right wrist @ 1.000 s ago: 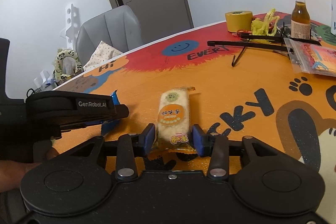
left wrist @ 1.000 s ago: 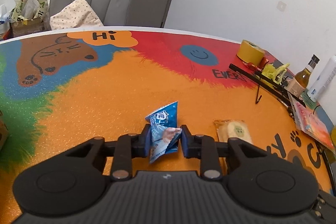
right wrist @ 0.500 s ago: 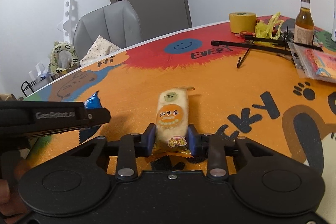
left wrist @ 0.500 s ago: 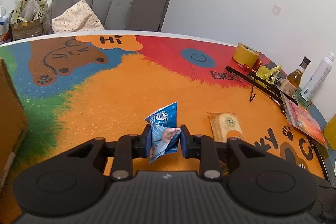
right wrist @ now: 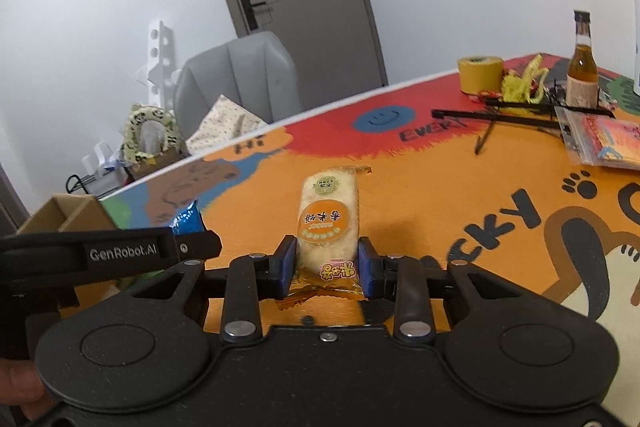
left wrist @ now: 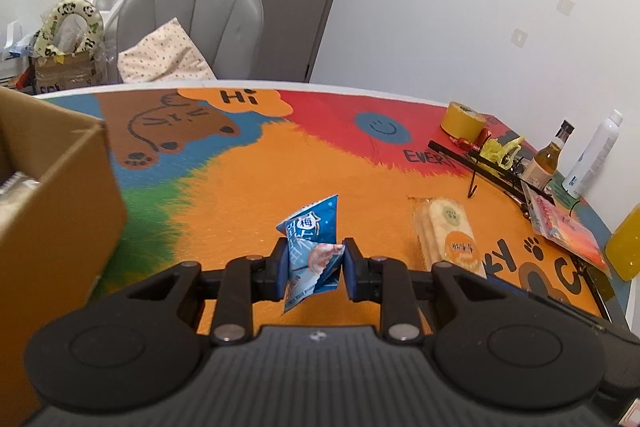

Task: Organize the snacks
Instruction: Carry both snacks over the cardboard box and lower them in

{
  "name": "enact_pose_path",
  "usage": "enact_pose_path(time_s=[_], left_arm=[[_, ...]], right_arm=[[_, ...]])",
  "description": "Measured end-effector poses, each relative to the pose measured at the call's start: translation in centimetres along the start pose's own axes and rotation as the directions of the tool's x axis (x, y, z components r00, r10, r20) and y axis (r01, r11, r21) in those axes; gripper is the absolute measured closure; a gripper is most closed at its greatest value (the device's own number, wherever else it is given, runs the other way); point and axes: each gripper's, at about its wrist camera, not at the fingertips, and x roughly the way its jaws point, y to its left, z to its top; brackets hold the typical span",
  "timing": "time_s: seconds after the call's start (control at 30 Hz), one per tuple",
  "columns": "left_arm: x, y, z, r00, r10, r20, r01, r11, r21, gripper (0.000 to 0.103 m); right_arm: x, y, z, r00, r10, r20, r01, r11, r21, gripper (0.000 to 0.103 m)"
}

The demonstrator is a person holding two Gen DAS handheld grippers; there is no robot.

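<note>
L claw (left wrist: 314, 265) clenched on blue snack pouch (left wrist: 314, 247) above bench (left wrist: 248, 195) nr cardboard box (left wrist: 52, 187) at left edge; R claw (right wrist: 327, 263) just closed, gripping rice cracker pack (right wrist: 328, 219).

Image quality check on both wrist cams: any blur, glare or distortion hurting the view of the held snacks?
Left wrist: blue snack packet sharp between the left gripper pads; strong fisheye bends the table edge; cardboard box at the frame's left edge slightly soft. Right wrist: rice cracker pack crisp, mild wrapper sheen, soft shadow beside it; door frame curved.
</note>
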Motion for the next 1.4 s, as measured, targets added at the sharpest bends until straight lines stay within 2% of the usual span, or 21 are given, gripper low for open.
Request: enact_pose_path(time_s=[0.73,1.1,1.4], left_arm=[[-10.0,4.8,0.4,0.990,-0.015,0.138,0.018,1.000,-0.022,0.081],[-14.0,7.9,1.5,0.982,0.025,0.185,-0.018,0.999,-0.037,0.081],[-16.2,11.6,1.6,0.981,0.060,0.184,-0.053,0.998,-0.043,0.081]], right_arm=[[-4.0,8.1,0.6,0.989,0.128,0.072,-0.120,0.988,-0.098,0.073],[-5.2,11.5,1.4,0.978,0.185,0.093,-0.172,0.976,-0.130,0.073],[-5.6,14.5,1.2,0.972,0.218,0.090,-0.201,0.965,-0.168,0.073]])
